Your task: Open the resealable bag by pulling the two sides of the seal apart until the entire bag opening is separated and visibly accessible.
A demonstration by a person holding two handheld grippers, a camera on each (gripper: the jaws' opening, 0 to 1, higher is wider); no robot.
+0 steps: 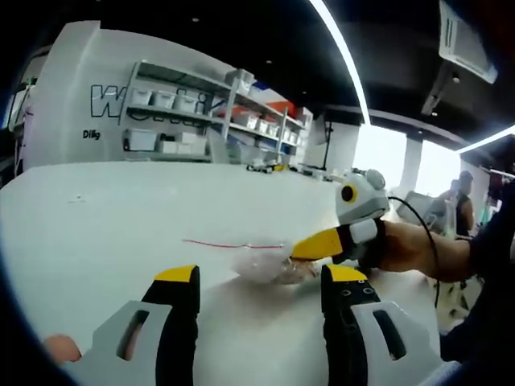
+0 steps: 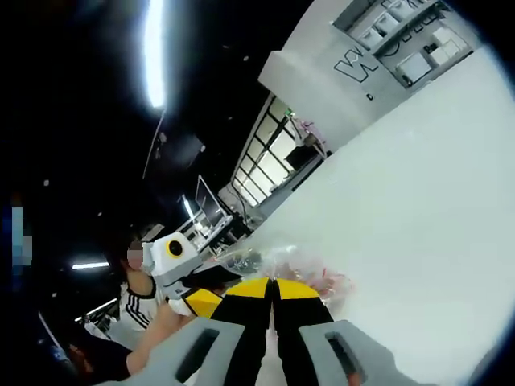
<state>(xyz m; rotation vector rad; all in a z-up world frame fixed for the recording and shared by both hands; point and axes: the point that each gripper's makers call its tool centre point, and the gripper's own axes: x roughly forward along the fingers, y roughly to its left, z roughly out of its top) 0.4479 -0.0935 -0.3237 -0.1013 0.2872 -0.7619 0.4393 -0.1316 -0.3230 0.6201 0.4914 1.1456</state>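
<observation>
A clear resealable bag (image 1: 261, 263) lies crumpled on the white table (image 1: 121, 217), its red seal line (image 1: 217, 244) stretching out to the left. My left gripper (image 1: 261, 275) stands open just in front of the bag, one jaw on each side, touching nothing. My right gripper (image 1: 304, 250) comes in from the right, its yellow jaws shut on the bag's right end. In the right gripper view those jaws (image 2: 273, 285) are pressed together on the clear bag (image 2: 282, 259). My left gripper (image 2: 199, 297) shows beside it at the left.
A hand and forearm (image 1: 414, 251) hold the right gripper. Metal shelves with white bins (image 1: 201, 112) stand against the far wall. The table (image 2: 434, 201) stretches wide and bare beyond the bag. A person in a striped top (image 2: 141, 310) stands at the left.
</observation>
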